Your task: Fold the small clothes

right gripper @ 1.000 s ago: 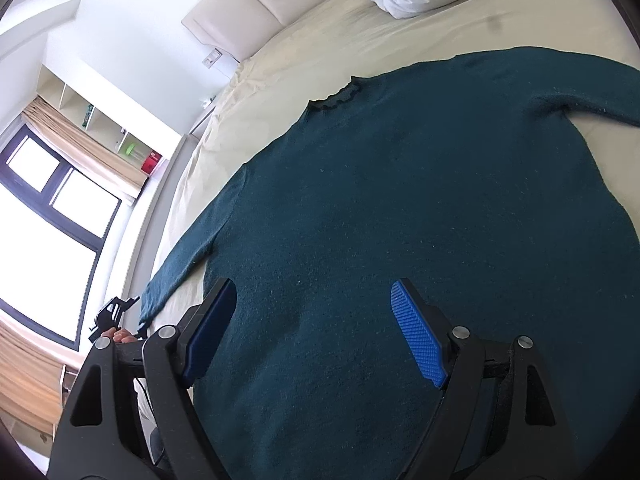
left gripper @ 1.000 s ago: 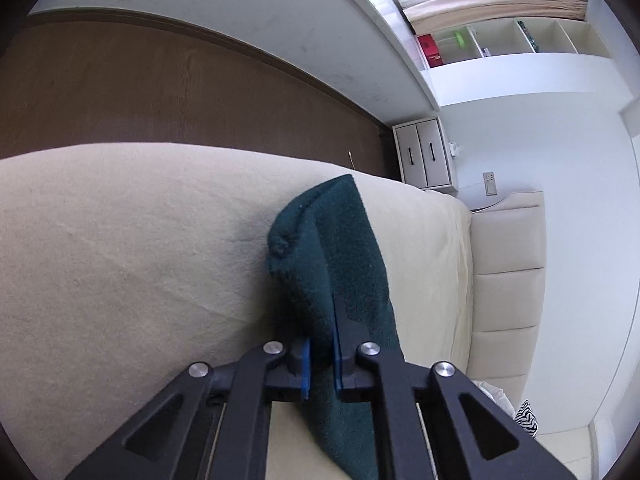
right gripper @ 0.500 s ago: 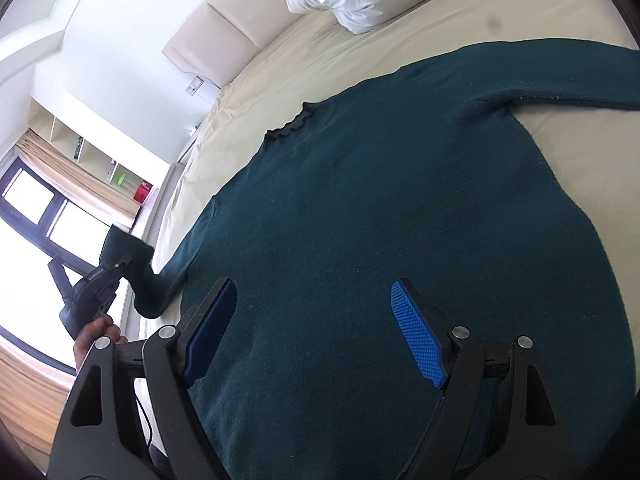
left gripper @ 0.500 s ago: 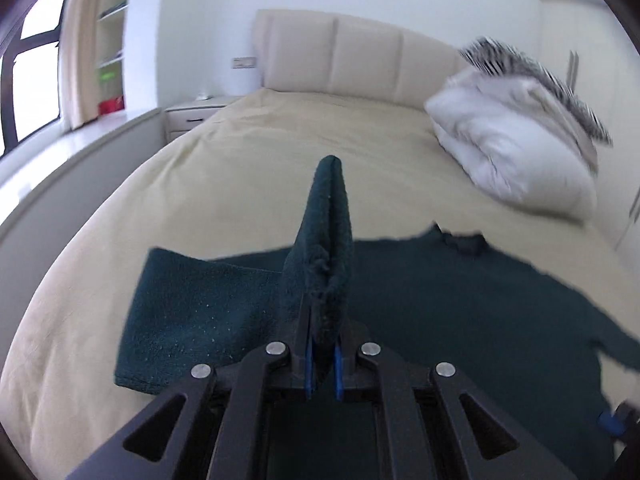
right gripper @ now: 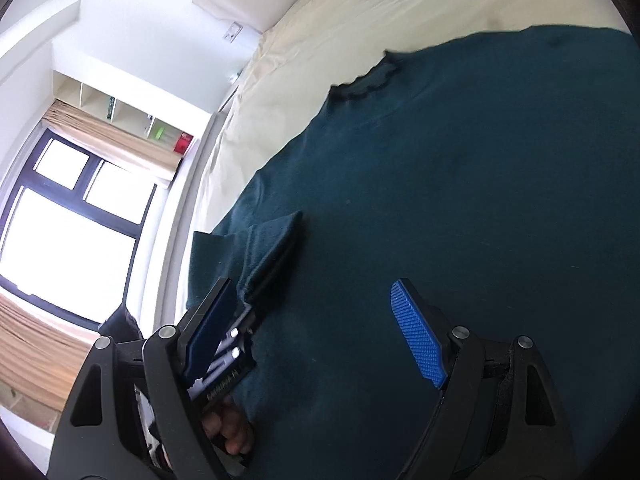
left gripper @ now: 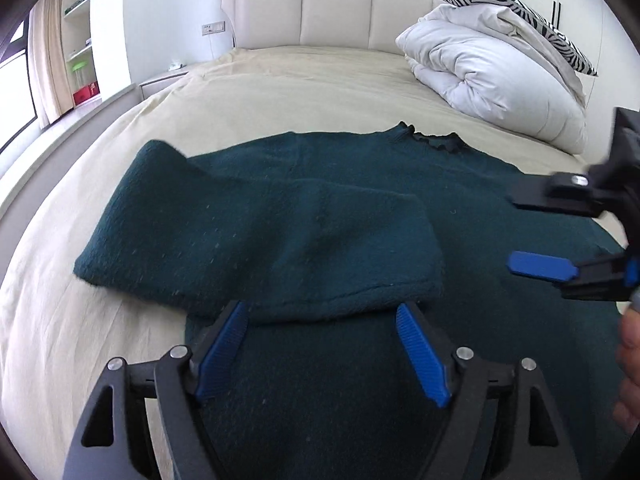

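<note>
**Sleeve laid across sweater, both grippers spread**

Filling the left wrist view: a cream-sheeted bed (left gripper: pixel 280 92) with a padded headboard (left gripper: pixel 304 8), seen from the foot. Spread flat across the sheet: a dark teal sweater (left gripper: pixel 460 208), ruffled collar (left gripper: pixel 432 142) toward the headboard. Bunched at the bed's far right corner: a white duvet (left gripper: pixel 488 72) beneath a zebra-print pillow (left gripper: pixel 516 4), both visible only from the left wrist; just a sliver of white at the top edge of the right wrist view. Folded inward over the sweater's chest: the sleeve (left gripper: pixel 260 240), cuff edge lying just ahead of the left gripper (left gripper: pixel 324 348). Left gripper spread wide, blue pads clear of the cloth, nothing pinched. At the right edge of the same view: the right gripper (left gripper: pixel 532 236), also spread, hovering over the sweater body, with part of a hand (left gripper: pixel 632 364) behind it.

From the right wrist, angled and tilted: the sweater (right gripper: pixel 460 200) filling most of the frame, collar (right gripper: pixel 364 80) at upper centre, the folded sleeve (right gripper: pixel 256 248) at the left. Right gripper (right gripper: pixel 316 332) open, holding nothing. Shown only here: a dark-framed window (right gripper: pixel 72 220) with a tan curtain (right gripper: pixel 104 140), and fingers (right gripper: pixel 228 432) on the left gripper's handle. Shelving (right gripper: pixel 120 108) beside the window in both views.
</note>
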Motion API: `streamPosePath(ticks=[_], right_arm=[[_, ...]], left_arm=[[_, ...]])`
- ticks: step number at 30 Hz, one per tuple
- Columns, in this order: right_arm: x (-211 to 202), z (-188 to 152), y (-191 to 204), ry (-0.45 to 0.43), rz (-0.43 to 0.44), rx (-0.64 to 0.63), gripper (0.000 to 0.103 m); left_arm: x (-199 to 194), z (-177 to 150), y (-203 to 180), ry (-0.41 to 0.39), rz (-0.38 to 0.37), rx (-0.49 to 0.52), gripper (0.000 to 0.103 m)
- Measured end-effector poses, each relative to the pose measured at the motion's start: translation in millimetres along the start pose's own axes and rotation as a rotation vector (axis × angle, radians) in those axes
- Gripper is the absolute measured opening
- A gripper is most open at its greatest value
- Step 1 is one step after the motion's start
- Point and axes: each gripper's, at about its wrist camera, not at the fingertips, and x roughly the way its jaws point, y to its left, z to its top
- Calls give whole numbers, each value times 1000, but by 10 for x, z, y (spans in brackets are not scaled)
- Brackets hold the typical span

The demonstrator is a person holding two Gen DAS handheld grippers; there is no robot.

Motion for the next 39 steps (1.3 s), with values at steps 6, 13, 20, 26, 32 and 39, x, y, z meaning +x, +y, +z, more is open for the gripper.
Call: streamPosePath(ticks=[6,13,20,26,32,39], right_arm=[[809,183,183,130,-19,30,65],[1072,153,549,150,-164,-125,13],[405,510,548,-14,-173,-161,6],[193,656,294,-21,-247,-200,6],[42,683,-75,-72,-247,-149,6],[-156,747,-449,-99,-275,-88,6]], left_arm=[[-271,-259,411,-26,-54,-170,80],[-336,-353,825,-29,-128,-336,78],[-395,-262,1015,-53,-141,-409,78],[-376,117,1292,-109,-63,-410,77],[-129,615,1501,-82,-32,-372,72],[250,858,1389,8,-58,-345,70]])
